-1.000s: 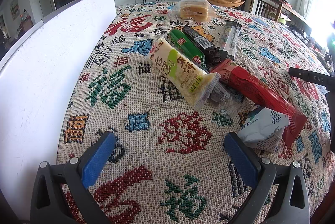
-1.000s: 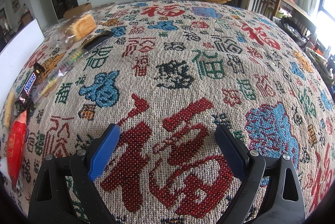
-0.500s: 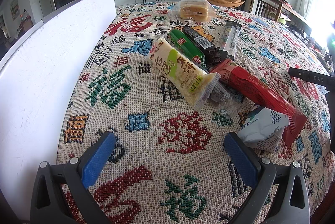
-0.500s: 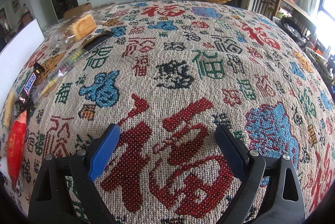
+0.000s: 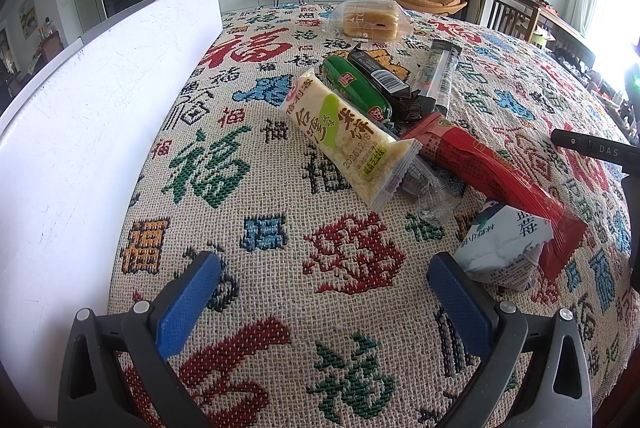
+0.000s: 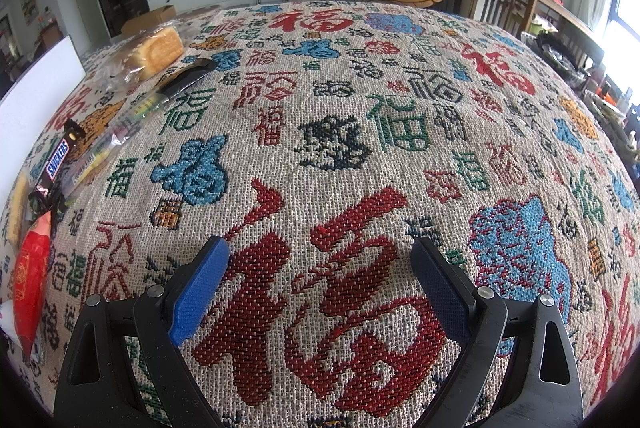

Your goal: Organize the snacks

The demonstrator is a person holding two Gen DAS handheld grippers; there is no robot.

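Note:
Snacks lie in a loose pile on the patterned tablecloth (image 5: 280, 268). In the left wrist view I see a pale rice-cracker pack (image 5: 348, 139), a green stick pack (image 5: 358, 87), a dark bar (image 5: 384, 81), a clear tube pack (image 5: 438, 71), a long red pack (image 5: 496, 171), a white-blue carton (image 5: 508, 248) and bagged bread (image 5: 370, 19). My left gripper (image 5: 324, 292) stands open over bare cloth, short of the pile. My right gripper (image 6: 320, 280) is open over bare cloth too. The right wrist view shows the bread (image 6: 160, 49), a Snickers bar (image 6: 54, 163) and the red pack (image 6: 30, 280) at its left edge.
A long white board (image 5: 92, 123) stands upright along the table's left side. Part of the other gripper's black body (image 5: 592, 147) shows at the right edge of the left wrist view. Beyond the table are a TV unit, an orange chair and dining chairs.

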